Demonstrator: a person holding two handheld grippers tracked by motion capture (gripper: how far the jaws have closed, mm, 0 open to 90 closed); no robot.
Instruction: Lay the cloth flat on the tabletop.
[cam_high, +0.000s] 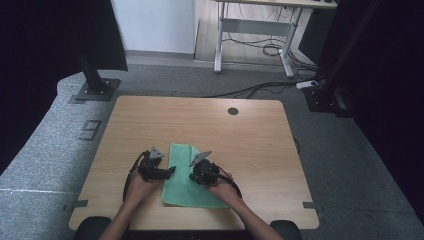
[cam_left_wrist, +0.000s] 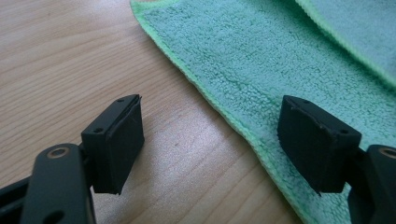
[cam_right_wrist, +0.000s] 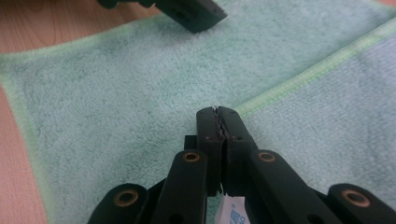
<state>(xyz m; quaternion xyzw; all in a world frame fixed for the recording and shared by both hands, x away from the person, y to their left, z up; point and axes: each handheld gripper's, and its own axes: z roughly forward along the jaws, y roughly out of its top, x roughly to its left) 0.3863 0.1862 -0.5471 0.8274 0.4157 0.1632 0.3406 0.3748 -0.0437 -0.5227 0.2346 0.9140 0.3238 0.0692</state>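
Note:
A green towel (cam_high: 184, 192) lies on the wooden table (cam_high: 250, 135) near its front edge, with one layer folded over another (cam_right_wrist: 327, 107). My left gripper (cam_high: 172, 171) rests low at the towel's left border, open; its jaws straddle the hem (cam_left_wrist: 217, 140), one over bare wood, the other over the cloth (cam_left_wrist: 280, 56). My right gripper (cam_high: 192, 176) hovers over the middle of the towel (cam_right_wrist: 116, 93), pointing toward the left one. Its jaws are shut (cam_right_wrist: 219, 116) just at the folded layer's hem, and I cannot make out cloth between them. One left jaw shows at the top of the right gripper view.
A round cable hole (cam_high: 233, 111) sits near the table's far edge. Black stand bases (cam_high: 95, 89) and cables (cam_high: 260, 90) lie on the grey floor beyond. A person's hands come in from the front edge.

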